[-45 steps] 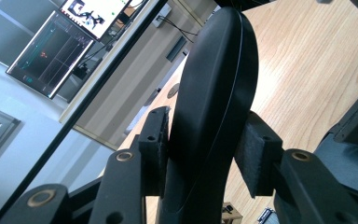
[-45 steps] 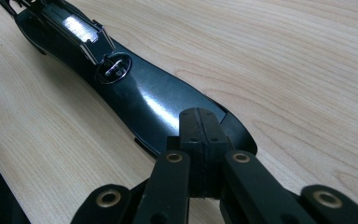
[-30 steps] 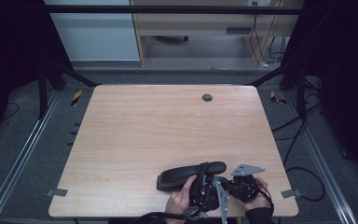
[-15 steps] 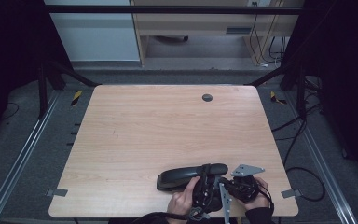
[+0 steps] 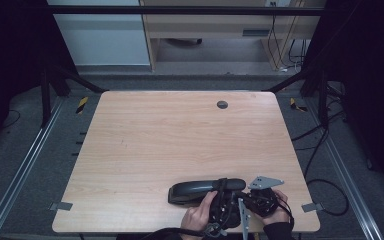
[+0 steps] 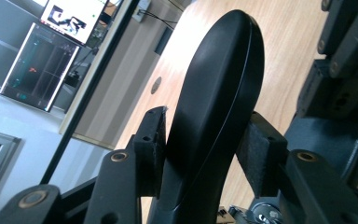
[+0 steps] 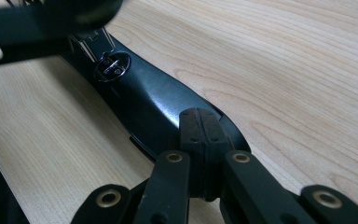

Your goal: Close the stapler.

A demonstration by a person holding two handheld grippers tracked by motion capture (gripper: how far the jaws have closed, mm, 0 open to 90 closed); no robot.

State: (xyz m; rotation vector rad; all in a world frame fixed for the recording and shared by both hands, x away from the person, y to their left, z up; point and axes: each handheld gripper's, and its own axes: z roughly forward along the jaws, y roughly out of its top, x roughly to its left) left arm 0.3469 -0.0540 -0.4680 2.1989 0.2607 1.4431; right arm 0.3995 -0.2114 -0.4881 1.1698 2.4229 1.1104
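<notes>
A black stapler (image 5: 200, 189) lies on its base near the front edge of the wooden table (image 5: 180, 140). My left gripper (image 5: 222, 189) straddles its right part. In the left gripper view both pads (image 6: 154, 147) lie against the sides of the stapler (image 6: 219, 93). The jaws have just been opening a little with the stapler between them. My right gripper (image 5: 247, 195) sits just right of it, under a grey plate (image 5: 265, 181). In the right gripper view its pads (image 7: 200, 130) are pressed together and sit at the rear end of the stapler (image 7: 144, 98).
A round cable hole (image 5: 222, 104) sits at the table's far side. Both hands (image 5: 197, 217) rest at the front edge. Metal rails (image 5: 25, 165) flank the table, and cables (image 5: 325, 185) trail at the right. A lit monitor (image 6: 70, 18) stands beyond the far edge.
</notes>
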